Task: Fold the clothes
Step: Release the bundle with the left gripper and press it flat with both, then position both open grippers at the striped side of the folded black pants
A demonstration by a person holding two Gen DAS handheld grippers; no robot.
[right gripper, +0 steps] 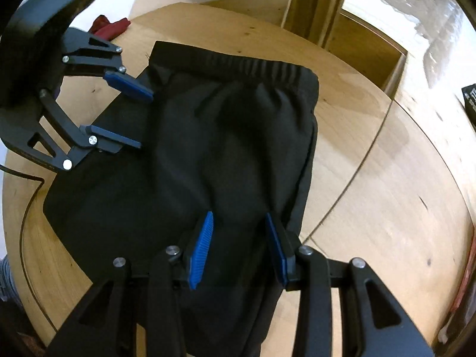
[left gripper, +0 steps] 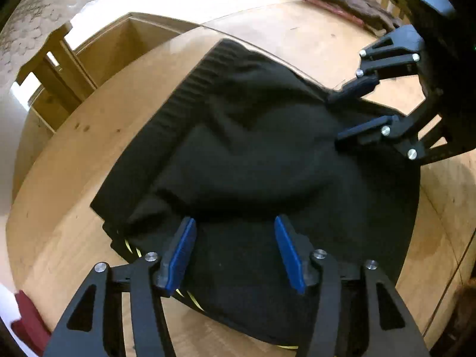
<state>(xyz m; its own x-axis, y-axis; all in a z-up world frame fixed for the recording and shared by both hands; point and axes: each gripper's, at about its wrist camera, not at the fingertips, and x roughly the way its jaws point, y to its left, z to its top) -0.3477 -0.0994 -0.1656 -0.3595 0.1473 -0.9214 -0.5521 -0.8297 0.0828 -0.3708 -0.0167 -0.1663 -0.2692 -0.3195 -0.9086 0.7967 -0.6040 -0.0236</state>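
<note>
At the centre of the round wooden table [right gripper: 372,136] lies the black elastic-waist garment [right gripper: 226,136], waistband [right gripper: 253,67] toward twelve o'clock. The left gripper [right gripper: 131,116], at nine o'clock, and the right gripper [right gripper: 238,247], at six, hover released over it, seemingly poised to grasp for a fold.

A garment [left gripper: 253,154] lies spread on a wooden table [left gripper: 74,178], its ribbed waistband [right gripper: 253,65] at the far end. The left gripper [left gripper: 235,253] and right gripper [right gripper: 238,247] hang above the garment's near end, side by side. Beyond the waistband, folded clothes [left gripper: 342,0] sit by the table's far edge.
</note>
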